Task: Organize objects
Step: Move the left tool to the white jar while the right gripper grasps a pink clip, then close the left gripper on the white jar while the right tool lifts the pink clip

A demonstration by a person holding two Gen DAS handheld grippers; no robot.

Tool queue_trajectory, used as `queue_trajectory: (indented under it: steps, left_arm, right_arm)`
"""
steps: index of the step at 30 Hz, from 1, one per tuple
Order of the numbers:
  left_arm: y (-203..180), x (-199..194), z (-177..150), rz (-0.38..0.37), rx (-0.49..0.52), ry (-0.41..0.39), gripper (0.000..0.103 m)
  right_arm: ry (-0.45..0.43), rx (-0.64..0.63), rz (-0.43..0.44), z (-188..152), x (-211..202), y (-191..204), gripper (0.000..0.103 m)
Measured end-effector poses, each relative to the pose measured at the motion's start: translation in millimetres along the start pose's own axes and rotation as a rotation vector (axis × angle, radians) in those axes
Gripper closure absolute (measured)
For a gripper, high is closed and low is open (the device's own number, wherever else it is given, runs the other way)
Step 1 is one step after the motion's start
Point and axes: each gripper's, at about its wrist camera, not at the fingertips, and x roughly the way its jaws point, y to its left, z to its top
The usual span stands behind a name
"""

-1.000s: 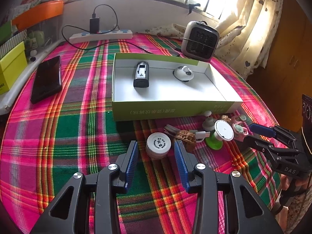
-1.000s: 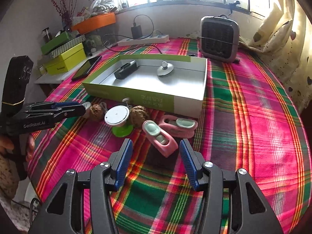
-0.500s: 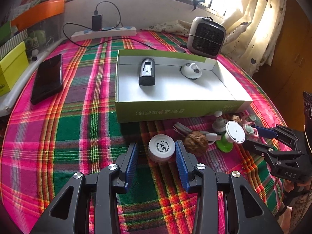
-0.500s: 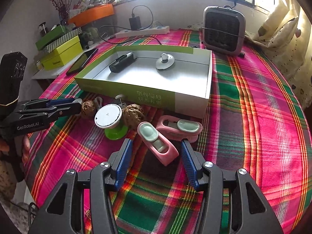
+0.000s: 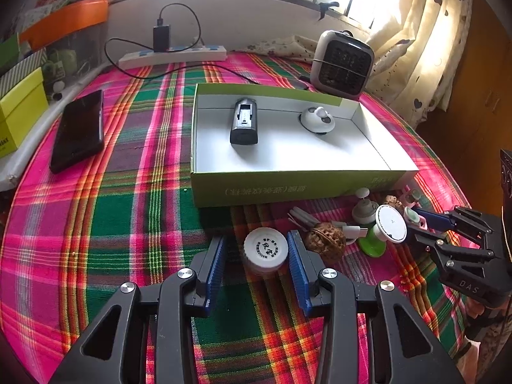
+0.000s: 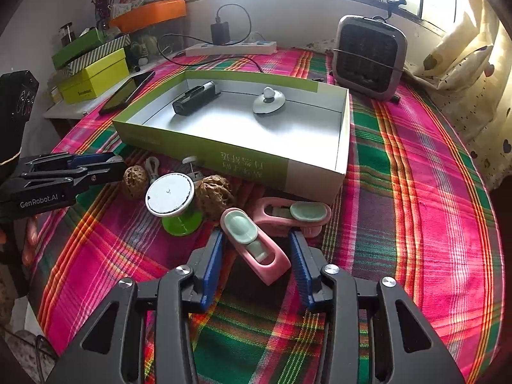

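Left jaws astride white jar (image 5: pixel 265 251), right jaws closing around pink clip (image 6: pixel 256 244), box (image 5: pixel 288 188) holding two gadgets

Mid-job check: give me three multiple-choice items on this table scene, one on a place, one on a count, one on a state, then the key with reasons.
1. Where is the white bottle cap?
A. inside the box
B. between the left gripper's fingers
C. on the phone

2. How many things lie in the green box?
A. none
B. two
C. five

3. How does the pink clip lie in the right gripper?
A. between the fingers, gaps both sides
B. lifted off the cloth
C. outside the fingers

Key: 1 B, the left gripper straddles it. 2 B, a black device and a white knob. 3 A, the jaws have just been closing, with gaps still visible.
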Motion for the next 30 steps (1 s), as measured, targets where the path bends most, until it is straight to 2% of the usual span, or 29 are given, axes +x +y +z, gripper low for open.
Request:
queue_trajectory:
  steps: [2,5,16,20,30]
  left_arm:
    - [-0.3,0.2,-0.1,0.002,0.001,0.0,0.067]
    - [-0.6,0.4,0.0,0.001,0.0,-0.001,0.067]
    - [-2.5,-0.1,-0.5,0.022,0.02,-0.005,0.068]
    - [-1.8,-0.3,-0.7,0.055,0.029,-0.006,0.078]
    - [-1.4,0.3,-0.7,0.06,0.032,-0.007,0.078]
  right_arm:
    - [-0.001,-0.009,-0.001,-1.8,-1.9,1.1,0.078]
    - [-0.002,-0.03,0.003,-4.4,-4.2,5.6,0.082]
    - [-0.001,-0.028,-0.004,1.4,0.4,7.7,0.082]
    - [-0.001,-0.029,-0.012,1.2,0.4,7.5,0.084]
    - [-0.001,-0.028,-0.014,1.0,0.2,7.5,0.085]
